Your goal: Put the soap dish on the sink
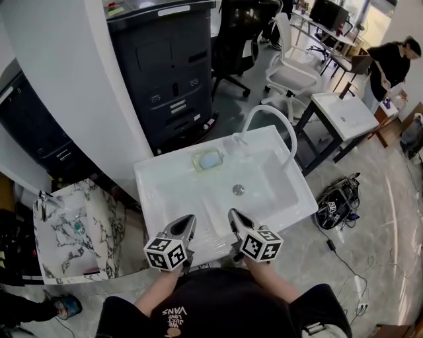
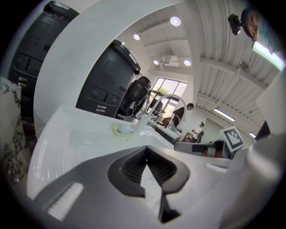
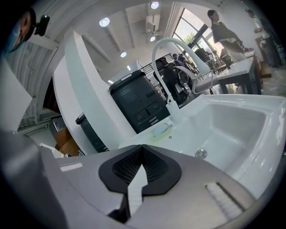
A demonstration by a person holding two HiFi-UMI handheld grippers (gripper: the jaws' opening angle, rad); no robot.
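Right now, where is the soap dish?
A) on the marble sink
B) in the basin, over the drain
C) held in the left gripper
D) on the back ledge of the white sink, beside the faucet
D: the soap dish rests on the back ledge of the sink, just left of the faucet.

The place looks like an open office that also serves as a test area. A large dark copier stands behind a white column. A white swivel chair and a black swivel chair stand on the polished floor, and dark monitors show at the far end. The basins are built into no wall: a white sink, a second sink on a black-legged table and a marble-pattern basin stand free. Loose cables and a black bag lie beside them. Overhead are round ceiling lights and an air conditioner, above a big window.
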